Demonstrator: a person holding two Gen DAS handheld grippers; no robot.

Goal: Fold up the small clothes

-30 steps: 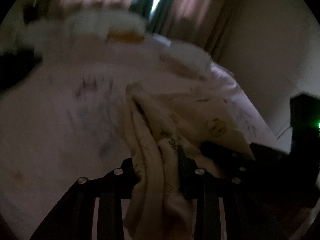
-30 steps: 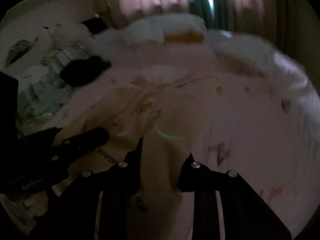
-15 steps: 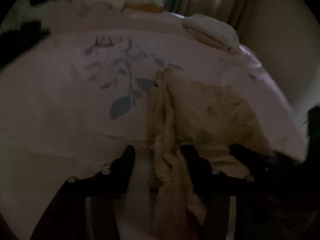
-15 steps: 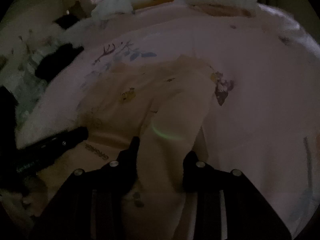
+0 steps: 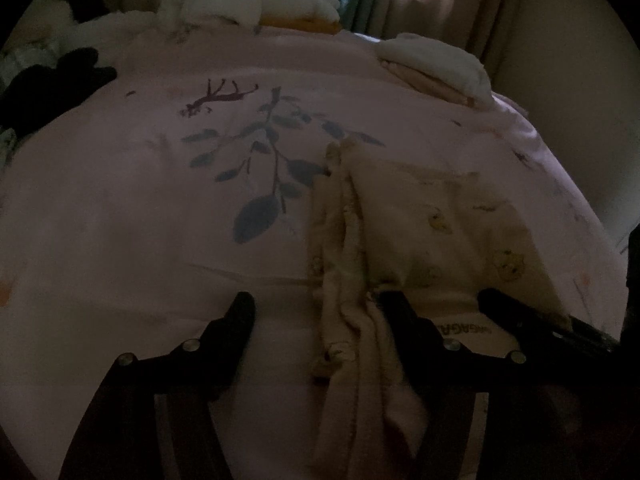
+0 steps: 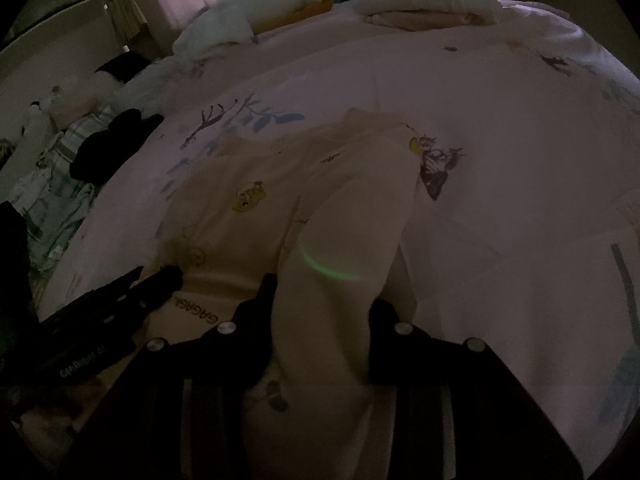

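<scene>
A small cream garment with yellow cartoon prints (image 5: 436, 236) lies on the pink floral bedspread (image 5: 160, 240); it also shows in the right wrist view (image 6: 256, 208). My left gripper (image 5: 316, 308) is open, its jaws wide apart; the garment's bunched left edge (image 5: 344, 320) lies loose between them, against the right finger. My right gripper (image 6: 324, 300) has cloth of the garment's right part (image 6: 352, 216) between its fingers, which stand partly apart. Each gripper shows in the other's view, the right one (image 5: 532, 320) and the left one (image 6: 120, 300).
Folded white and peach clothes (image 5: 436, 68) are stacked at the far right of the bed. White pillows (image 5: 248, 4) lie at the head, before the curtains. A black cloth (image 5: 56, 84) lies at the far left. A wall is on the right.
Both grippers have lowered the garment onto the bed and it now lies spread flat. My left gripper has opened and let go of the bunched edge.
</scene>
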